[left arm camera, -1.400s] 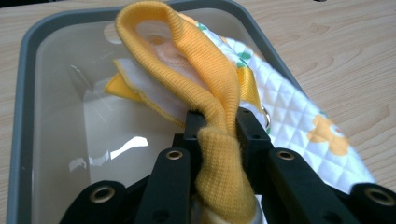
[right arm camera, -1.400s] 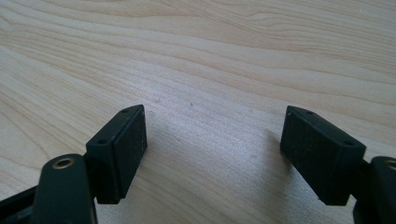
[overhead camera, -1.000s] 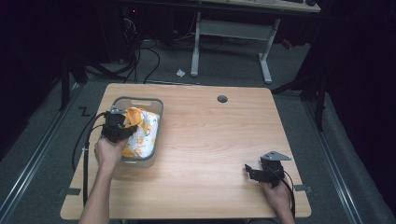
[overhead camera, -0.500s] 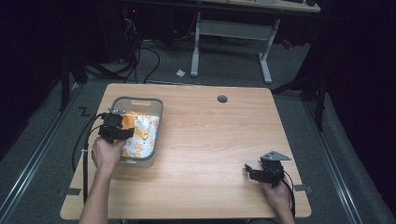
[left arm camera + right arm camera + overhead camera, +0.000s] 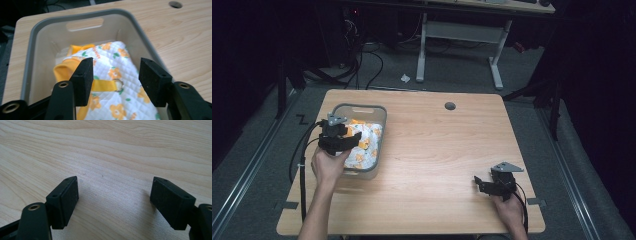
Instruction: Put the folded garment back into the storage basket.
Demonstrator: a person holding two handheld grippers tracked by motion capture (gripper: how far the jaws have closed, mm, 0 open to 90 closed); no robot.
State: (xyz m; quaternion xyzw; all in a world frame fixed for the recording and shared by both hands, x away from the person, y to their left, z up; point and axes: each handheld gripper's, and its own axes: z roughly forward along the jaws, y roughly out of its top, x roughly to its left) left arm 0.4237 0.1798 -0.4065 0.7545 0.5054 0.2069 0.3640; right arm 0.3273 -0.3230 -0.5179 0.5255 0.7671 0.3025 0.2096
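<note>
Quilted garment [image 5: 117, 75] seemingly lies free below left claw [image 5: 115, 77].

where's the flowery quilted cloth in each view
High view: the flowery quilted cloth lies in the grey bin at the table's left, partly behind the left gripper.
Left gripper view: it lies at lower centre, inside the bin, between and beyond the open jaws.
Right gripper view: not in it; bare wooden table.
Shared landmark: the bin's grey rim, plus the wooden tabletop.
</note>
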